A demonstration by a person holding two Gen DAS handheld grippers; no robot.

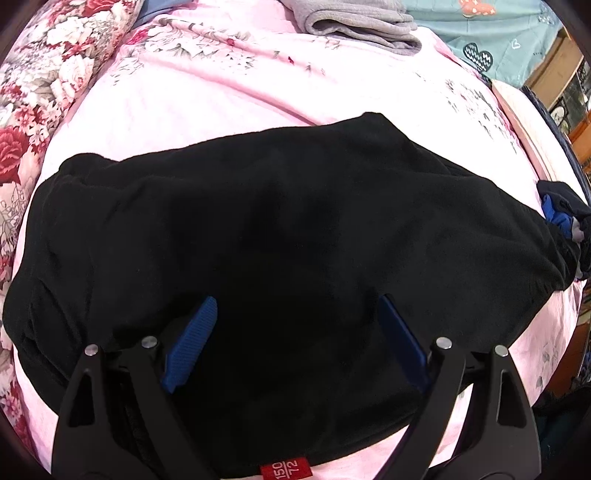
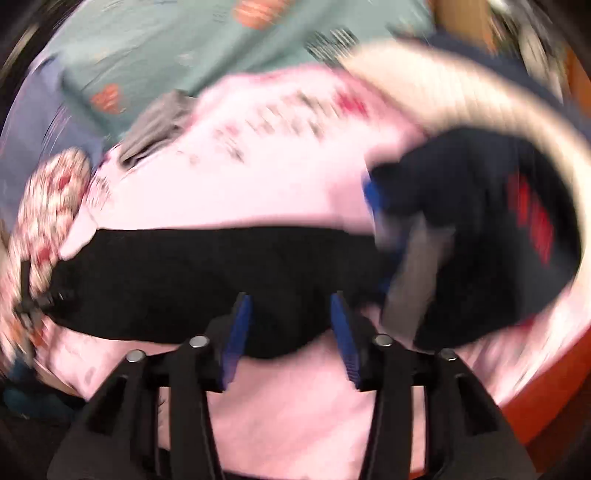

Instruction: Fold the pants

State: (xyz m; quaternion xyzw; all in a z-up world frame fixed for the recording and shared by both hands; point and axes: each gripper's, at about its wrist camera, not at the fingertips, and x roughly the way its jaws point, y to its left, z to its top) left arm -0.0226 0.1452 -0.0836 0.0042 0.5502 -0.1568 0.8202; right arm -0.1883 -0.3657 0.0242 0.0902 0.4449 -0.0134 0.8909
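Note:
Black pants (image 1: 280, 229) lie folded in a wide bundle on the pink floral bedsheet (image 1: 207, 92). A red size tag (image 1: 284, 469) shows at the near edge. My left gripper (image 1: 297, 306) is open, its blue pads spread over the near part of the pants, holding nothing. In the blurred right wrist view the pants (image 2: 207, 273) lie as a dark band across the sheet. My right gripper (image 2: 290, 299) is open at their near edge, with nothing between the pads.
A folded grey garment (image 1: 358, 26) lies at the far side of the bed. A floral pillow (image 1: 44, 85) is at the left. A dark pile of clothes with blue and red parts (image 2: 480, 229) lies at the right. The bed edge (image 2: 554, 387) is at the right.

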